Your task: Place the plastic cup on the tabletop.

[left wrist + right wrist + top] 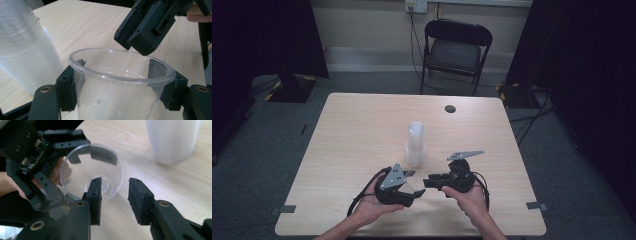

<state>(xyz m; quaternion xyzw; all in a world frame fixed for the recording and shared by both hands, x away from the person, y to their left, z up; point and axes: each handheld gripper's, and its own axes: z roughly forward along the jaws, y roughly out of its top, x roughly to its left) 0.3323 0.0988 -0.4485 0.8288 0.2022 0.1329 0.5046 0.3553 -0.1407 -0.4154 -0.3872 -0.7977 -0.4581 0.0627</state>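
Observation:
A single clear plastic cup sits between the jaws of my left gripper, one pad pressed on each side of its wall just under the rim. My right gripper is open; one jaw reaches inside the cup and the other stays outside, so the rim passes through the gap untouched. From above, the left gripper and right gripper meet tip to tip near the table's front edge. A tall stack of clear cups stands upright just behind them.
The pale wooden table has a small dark round hole near its far edge. A black folding chair stands beyond the table. The cup stack is close on the left gripper's left.

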